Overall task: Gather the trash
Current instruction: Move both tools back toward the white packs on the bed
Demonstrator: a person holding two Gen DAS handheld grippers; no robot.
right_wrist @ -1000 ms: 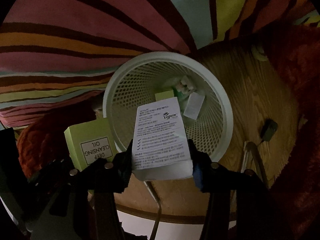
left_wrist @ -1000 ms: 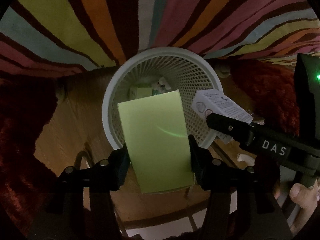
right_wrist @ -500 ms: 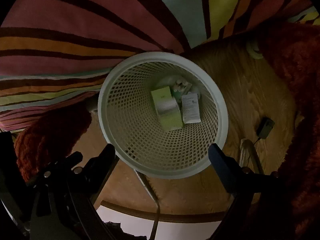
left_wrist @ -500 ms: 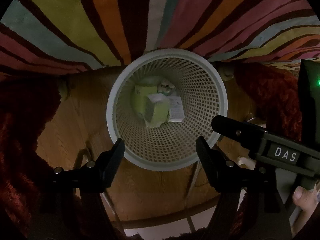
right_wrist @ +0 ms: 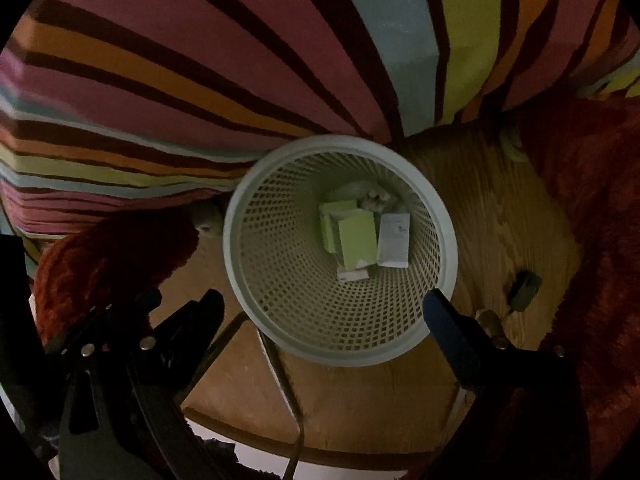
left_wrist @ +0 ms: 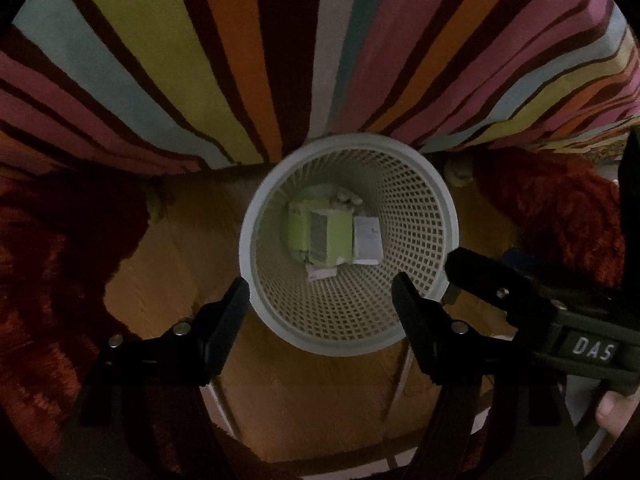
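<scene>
Wood floor [left_wrist: 168, 264] and striped rug [left_wrist: 200, 80] surround the bin [left_wrist: 448, 216]. Boxes [right_wrist: 356, 246] lie inside; both the left gripper [left_wrist: 320, 294] and the right gripper [right_wrist: 320, 310], just opened wider, are spread empty. More trash must be sought next.

A wooden floor [right_wrist: 500, 216] is carrying a white mesh bin [right_wrist: 280, 280], with a striped cover [right_wrist: 200, 80] hanging at twelve o'clock and red rug [right_wrist: 592, 220] lying at three.
</scene>
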